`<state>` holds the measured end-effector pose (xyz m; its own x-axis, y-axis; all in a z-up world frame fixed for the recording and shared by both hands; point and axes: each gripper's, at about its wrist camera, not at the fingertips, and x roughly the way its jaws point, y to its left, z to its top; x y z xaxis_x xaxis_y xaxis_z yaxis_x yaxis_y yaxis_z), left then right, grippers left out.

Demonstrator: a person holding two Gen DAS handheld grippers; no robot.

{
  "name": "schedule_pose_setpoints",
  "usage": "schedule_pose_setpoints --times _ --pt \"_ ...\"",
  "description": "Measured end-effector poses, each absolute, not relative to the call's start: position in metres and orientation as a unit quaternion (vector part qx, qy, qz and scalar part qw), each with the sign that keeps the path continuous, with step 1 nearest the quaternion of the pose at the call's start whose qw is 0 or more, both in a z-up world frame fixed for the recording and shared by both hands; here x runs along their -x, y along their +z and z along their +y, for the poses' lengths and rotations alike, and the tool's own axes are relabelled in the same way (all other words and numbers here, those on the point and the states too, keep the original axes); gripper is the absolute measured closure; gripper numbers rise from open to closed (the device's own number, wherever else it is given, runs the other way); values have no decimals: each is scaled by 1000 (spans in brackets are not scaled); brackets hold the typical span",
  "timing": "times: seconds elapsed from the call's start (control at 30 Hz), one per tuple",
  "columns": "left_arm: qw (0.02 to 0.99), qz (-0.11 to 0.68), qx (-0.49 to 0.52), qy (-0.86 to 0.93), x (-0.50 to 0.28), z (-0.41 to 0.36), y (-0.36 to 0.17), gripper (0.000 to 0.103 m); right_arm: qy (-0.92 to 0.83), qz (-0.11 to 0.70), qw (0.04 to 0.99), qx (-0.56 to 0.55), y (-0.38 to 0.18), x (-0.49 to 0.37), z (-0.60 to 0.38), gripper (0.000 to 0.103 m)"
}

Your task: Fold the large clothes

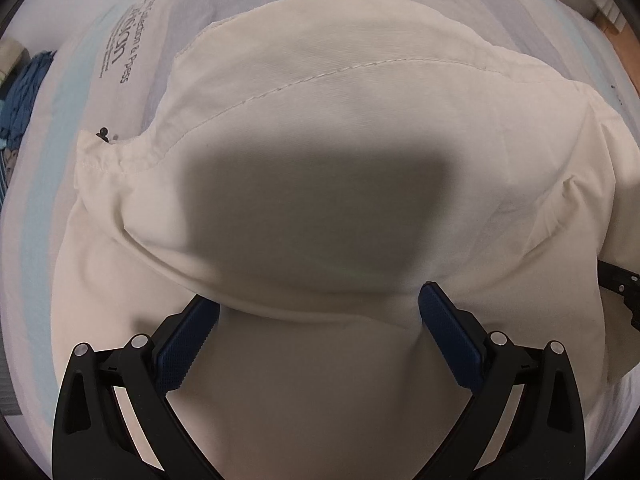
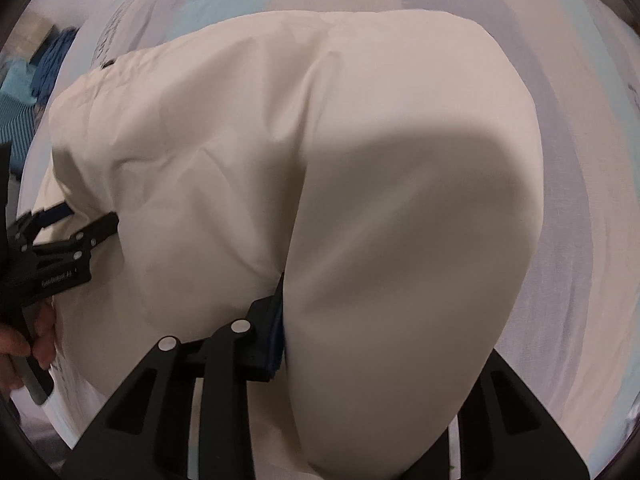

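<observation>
A large cream-white garment [image 1: 320, 128] lies partly folded on a striped sheet. In the left wrist view my left gripper [image 1: 320, 312] is open, its blue pads [image 1: 444, 328] wide apart, with a folded edge of the garment lying between and over the fingertips. In the right wrist view my right gripper [image 2: 288, 320] is shut on a fold of the garment [image 2: 400, 240], which drapes over the right finger and hides it. The left gripper [image 2: 80, 228] also shows at the left of that view, resting on the cloth.
The striped pale blue, grey and white sheet [image 1: 240, 8] has printed black lettering [image 1: 120, 56] at the far left. A blue cloth heap [image 1: 20, 92] sits at the left edge. A white object and wood floor [image 1: 600, 4] show far right.
</observation>
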<state>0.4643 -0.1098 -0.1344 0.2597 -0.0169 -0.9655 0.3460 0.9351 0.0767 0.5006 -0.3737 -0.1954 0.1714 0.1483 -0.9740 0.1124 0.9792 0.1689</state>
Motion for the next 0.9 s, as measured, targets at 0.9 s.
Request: schedule_pose_setpoints --times 0.9 --pt "809 556 -103 -159 -440 -77 -110 6 -59 619 771 -140 -159 -480 -374 85"
